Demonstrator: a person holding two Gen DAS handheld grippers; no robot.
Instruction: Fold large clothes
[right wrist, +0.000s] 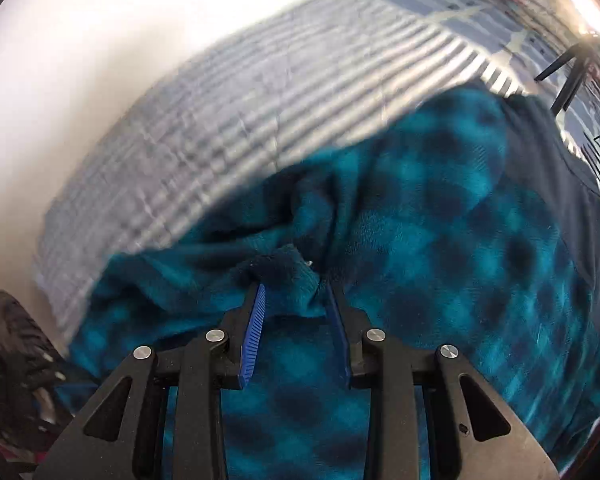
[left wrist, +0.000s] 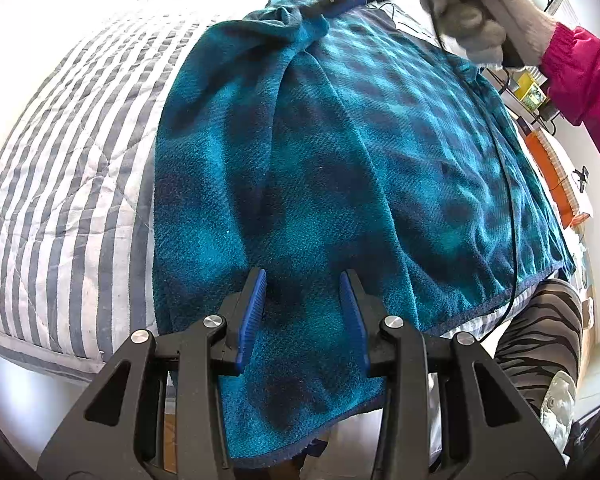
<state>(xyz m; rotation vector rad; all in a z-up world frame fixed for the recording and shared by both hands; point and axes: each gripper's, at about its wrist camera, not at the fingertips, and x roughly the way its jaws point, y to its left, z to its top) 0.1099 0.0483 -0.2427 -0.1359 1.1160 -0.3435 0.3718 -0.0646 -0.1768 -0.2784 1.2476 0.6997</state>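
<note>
**A:** Starting nearest, the left gripper (left wrist: 303, 280) sat part open over the hem of the teal plaid fleece (left wrist: 340, 152), pads on either side of the cloth and not pinching it. I read that as pinning the near edge so the garment could not slide off the bed.

**B:** And the fleece itself?

**A:** It lay spread across the striped quilt (left wrist: 60, 184), its lower corner hanging past the bed's near edge. That left plenty of flat quilt beside it for a fold.

**B:** Farther up?

**A:** The right gripper (right wrist: 296, 284) had a dark cuff-like bunch (right wrist: 284, 276) of the fleece between its blue pads, jaws narrowed and pressing on it. A gloved hand (left wrist: 484, 8) carried that gripper at the far end.

**B:** Why grab there?

**A:** Likely a sleeve end, the handiest thing to drag inward across the body. The blur made the exact seam hard to tell.
</note>
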